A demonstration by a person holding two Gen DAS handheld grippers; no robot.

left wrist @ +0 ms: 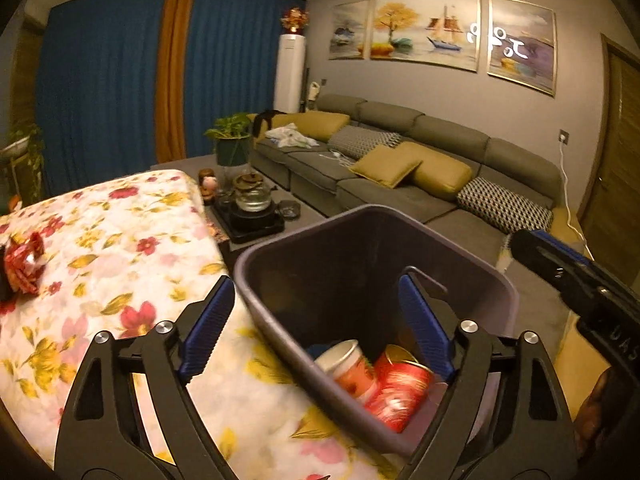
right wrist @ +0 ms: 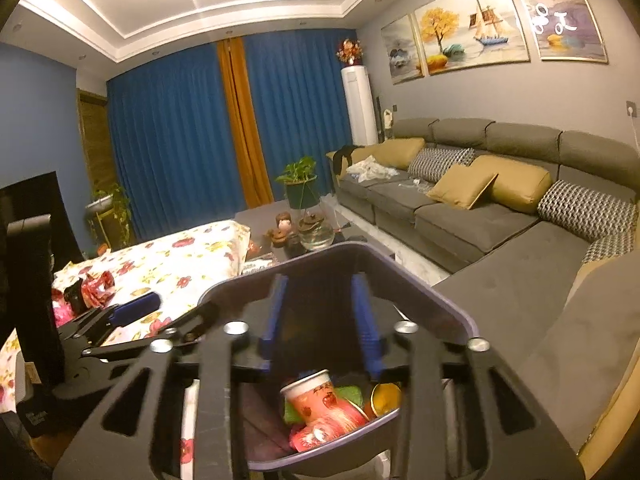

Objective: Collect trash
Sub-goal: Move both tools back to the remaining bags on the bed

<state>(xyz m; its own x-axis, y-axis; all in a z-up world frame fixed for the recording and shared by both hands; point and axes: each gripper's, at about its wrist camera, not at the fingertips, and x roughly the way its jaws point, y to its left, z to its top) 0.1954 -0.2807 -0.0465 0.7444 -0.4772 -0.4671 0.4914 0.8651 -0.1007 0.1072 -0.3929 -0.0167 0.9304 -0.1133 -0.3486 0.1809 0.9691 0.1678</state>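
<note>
A dark purple trash bin (left wrist: 472,276) stands beside the flowered table (left wrist: 120,248). Inside lie a red-and-white paper cup (left wrist: 352,368) and a red can (left wrist: 400,396). My left gripper (left wrist: 316,320) is open and empty, one finger over the table, the other over the bin. A crumpled red wrapper (left wrist: 24,260) lies on the table at far left. In the right wrist view my right gripper (right wrist: 320,320) is open and empty over the bin (right wrist: 432,300), above the cup (right wrist: 320,400), a green scrap (right wrist: 348,394) and an orange can (right wrist: 386,398). The wrapper (right wrist: 98,286) shows on the table.
A grey sofa (left wrist: 400,176) with yellow and patterned cushions runs along the right wall. A low tea table (left wrist: 256,216) with a glass kettle and potted plant stands beyond the flowered table. A dark monitor (right wrist: 28,260) stands at the left. Blue curtains hang behind.
</note>
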